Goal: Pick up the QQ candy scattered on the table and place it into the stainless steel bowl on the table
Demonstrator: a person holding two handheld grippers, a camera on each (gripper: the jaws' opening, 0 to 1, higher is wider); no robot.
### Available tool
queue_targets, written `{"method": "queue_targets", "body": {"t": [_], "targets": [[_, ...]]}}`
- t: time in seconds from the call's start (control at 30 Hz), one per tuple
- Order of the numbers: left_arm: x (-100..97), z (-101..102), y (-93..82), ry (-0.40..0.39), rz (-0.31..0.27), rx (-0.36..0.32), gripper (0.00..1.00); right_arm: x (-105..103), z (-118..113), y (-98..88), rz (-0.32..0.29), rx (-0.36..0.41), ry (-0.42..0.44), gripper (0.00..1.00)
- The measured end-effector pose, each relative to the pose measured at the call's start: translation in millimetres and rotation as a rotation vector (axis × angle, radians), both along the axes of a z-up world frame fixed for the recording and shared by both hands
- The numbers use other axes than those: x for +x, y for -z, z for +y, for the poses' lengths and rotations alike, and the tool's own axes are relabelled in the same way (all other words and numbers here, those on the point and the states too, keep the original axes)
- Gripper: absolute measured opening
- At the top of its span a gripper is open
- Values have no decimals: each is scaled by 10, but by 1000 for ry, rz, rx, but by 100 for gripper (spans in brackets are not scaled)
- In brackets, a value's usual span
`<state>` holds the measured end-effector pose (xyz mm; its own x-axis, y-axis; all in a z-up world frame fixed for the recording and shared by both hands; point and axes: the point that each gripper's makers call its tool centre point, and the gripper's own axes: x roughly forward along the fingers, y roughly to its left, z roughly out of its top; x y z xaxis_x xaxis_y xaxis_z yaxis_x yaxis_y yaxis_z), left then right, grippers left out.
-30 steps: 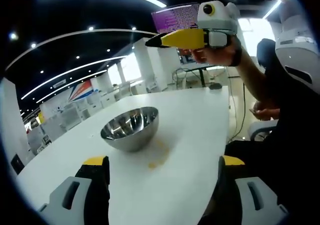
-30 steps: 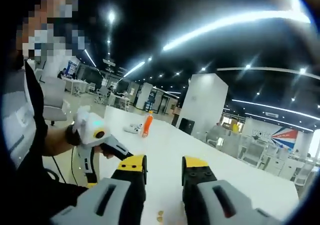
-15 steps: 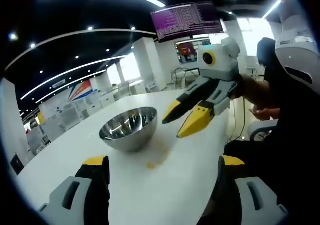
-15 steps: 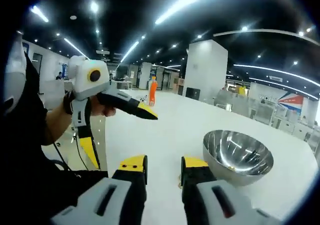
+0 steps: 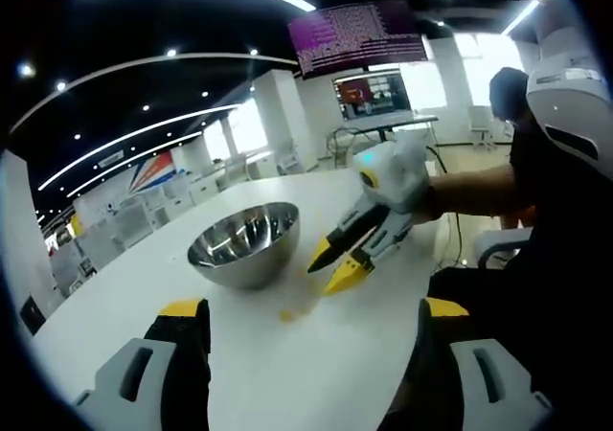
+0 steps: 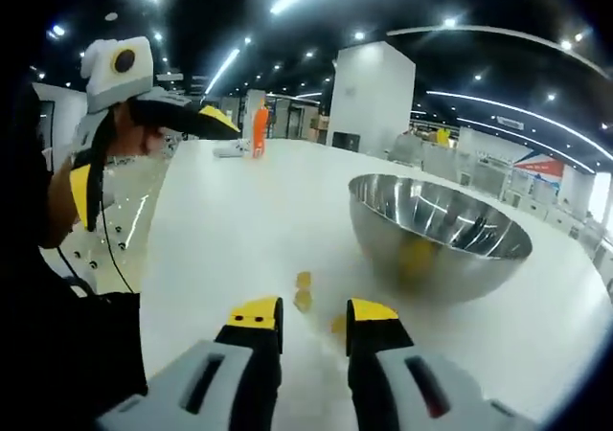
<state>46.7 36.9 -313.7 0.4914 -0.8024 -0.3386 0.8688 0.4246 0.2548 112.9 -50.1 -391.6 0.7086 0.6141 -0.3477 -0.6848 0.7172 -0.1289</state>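
Plainly, on the white desk [image 6: 239,211] the bowl [image 6: 436,239] sits near my right tongs [image 6: 314,314], narrow and empty, over the candies [image 6: 303,290]. Coming in askew could flick them away. Left tongs [image 5: 311,311] wide, empty.

bowl [image 6: 436,235] just right of candies [image 6: 303,290], table [image 6: 220,220] left side open, right claw [image 6: 313,318] over them

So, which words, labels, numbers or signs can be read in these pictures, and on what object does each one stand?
None can be read.
Purple screen: rows of text, too small to read.
Monitor under it: content blurred.
Red and blue wall graphic: no legible letters.
Orange bottle: label too small to read.
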Motion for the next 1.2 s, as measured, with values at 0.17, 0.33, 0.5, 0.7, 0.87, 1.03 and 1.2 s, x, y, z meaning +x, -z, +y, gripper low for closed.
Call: {"method": "queue_targets", "body": {"t": [0.17,0.33,0.5,0.7,0.87,1.03,1.2], "targets": [[-17,-22,5,10,2,0,90,124,-62,71,-15,-3,47,19],[-20,-20,20,7,5,3,90,144,-23,101,-6,19,52,19],[-11,-10,17,4,3,3,90,158,-30,118,-3,24,61,18],[-16,-20,15,8,0,6,90,145,-17,149,2,32,70,16],[-19,-20,20,5,-1,12,89,138,-21,190,-1,8,70,6],[-35,-13,13,7,-10,24,89,112,1,163,4,26,68,4],[-30,-6,-15,5,-15,18,89,99,8,138,-4,29,67,4]]}}
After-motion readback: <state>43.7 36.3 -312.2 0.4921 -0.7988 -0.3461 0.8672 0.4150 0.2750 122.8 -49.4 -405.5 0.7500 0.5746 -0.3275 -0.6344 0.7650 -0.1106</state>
